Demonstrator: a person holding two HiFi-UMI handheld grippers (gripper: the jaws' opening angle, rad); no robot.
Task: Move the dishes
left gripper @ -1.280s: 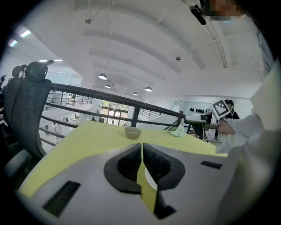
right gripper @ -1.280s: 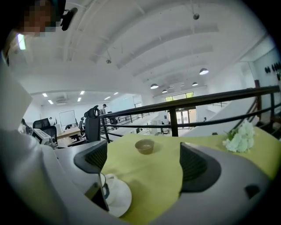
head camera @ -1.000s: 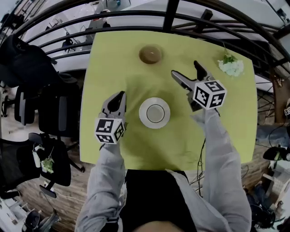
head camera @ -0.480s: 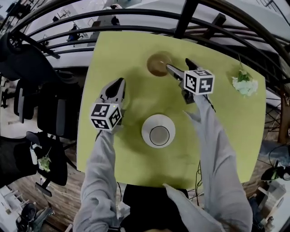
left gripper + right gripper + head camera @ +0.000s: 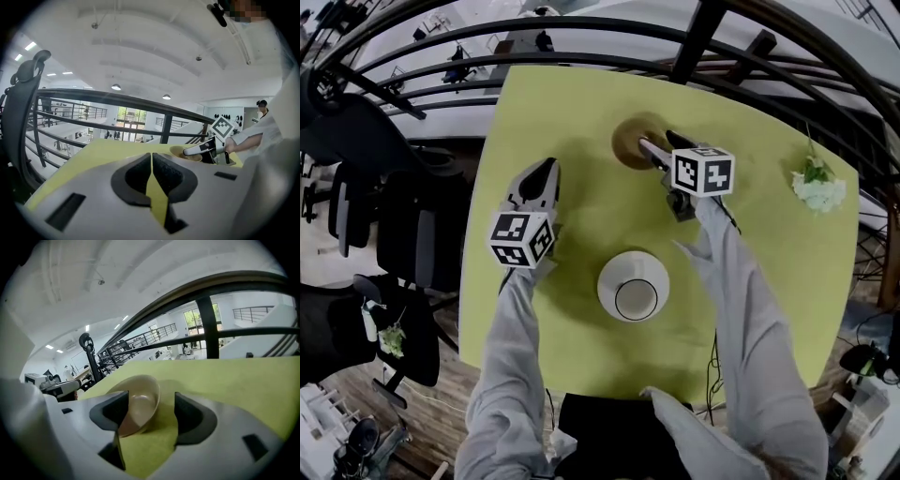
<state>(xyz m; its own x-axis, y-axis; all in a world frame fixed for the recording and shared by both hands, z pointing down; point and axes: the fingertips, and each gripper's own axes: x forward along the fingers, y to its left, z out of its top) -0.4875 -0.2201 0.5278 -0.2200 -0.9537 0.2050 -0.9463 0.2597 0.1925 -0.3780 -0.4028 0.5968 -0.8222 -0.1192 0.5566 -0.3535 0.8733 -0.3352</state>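
Between the jaws of the right claw (image 5: 146, 412), just closing but apart, straddled the rim of the brown bowl (image 5: 139, 401); called for a gentle, square squeeze; held left claw (image 5: 151, 164) pressed together.

Bowl (image 5: 626, 142) on table (image 5: 572, 112), far centre. Saucer (image 5: 614, 272) near centre, nearer than bowl; cup (image 5: 636, 298) on saucer. Plant sprig (image 5: 818, 187) at table's right edge, well apart from both. Railing (image 5: 696, 42) behind far edge. Chairs (image 5: 412, 234) left of table.
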